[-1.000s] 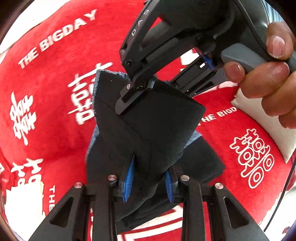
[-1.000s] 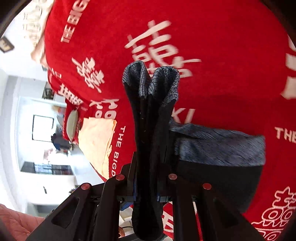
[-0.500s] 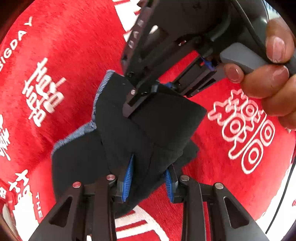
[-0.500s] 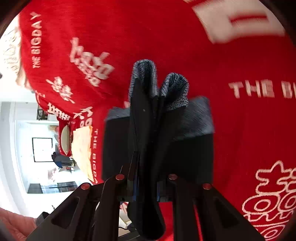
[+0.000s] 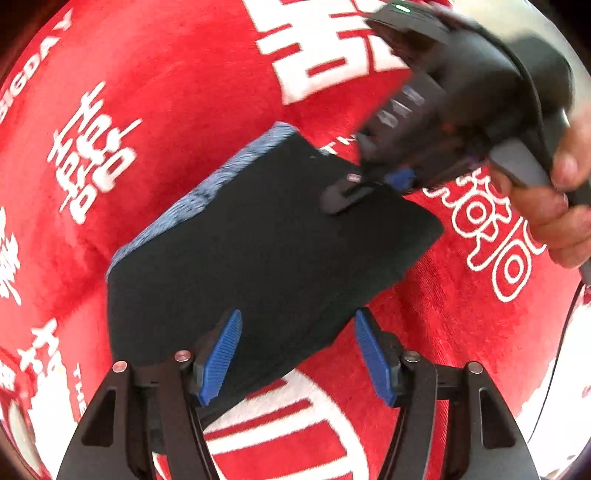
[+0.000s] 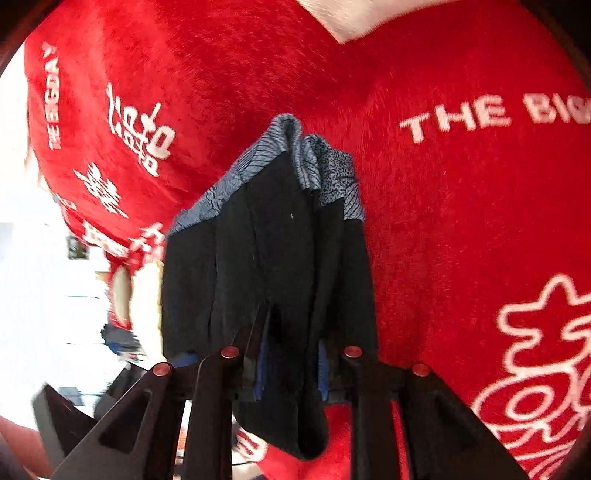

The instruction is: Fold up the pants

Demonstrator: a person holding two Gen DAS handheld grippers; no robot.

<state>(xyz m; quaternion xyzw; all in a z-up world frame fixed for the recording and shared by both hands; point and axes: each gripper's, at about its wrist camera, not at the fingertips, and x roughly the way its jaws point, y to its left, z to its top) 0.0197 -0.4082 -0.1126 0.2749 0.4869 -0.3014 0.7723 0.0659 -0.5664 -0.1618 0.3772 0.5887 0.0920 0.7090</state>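
The dark pants [image 5: 258, 251], with a blue-grey patterned waistband, lie folded flat on the red blanket [image 5: 166, 92]. My left gripper [image 5: 297, 356] is over their near edge. Its jaws are opening, and the blue pads stand wide apart without pressing on the cloth between them. My right gripper [image 5: 354, 184], held by a hand [image 5: 554, 206], is at the pants' far corner. In the right wrist view a thick fold of the pants [image 6: 280, 240] still fills the gap between the pads of the right gripper [image 6: 291, 369], whose jaws are opening.
The red blanket [image 6: 443, 203] carries white lettering and characters and covers the whole surface. A beige patch [image 6: 351, 18] shows at its far edge. At the left of the right wrist view the blanket ends and a bright room lies beyond.
Both grippers came down and the pants now lie flat on the blanket. The left pads spread wide and let go of the cloth. The right pads moved slightly apart.
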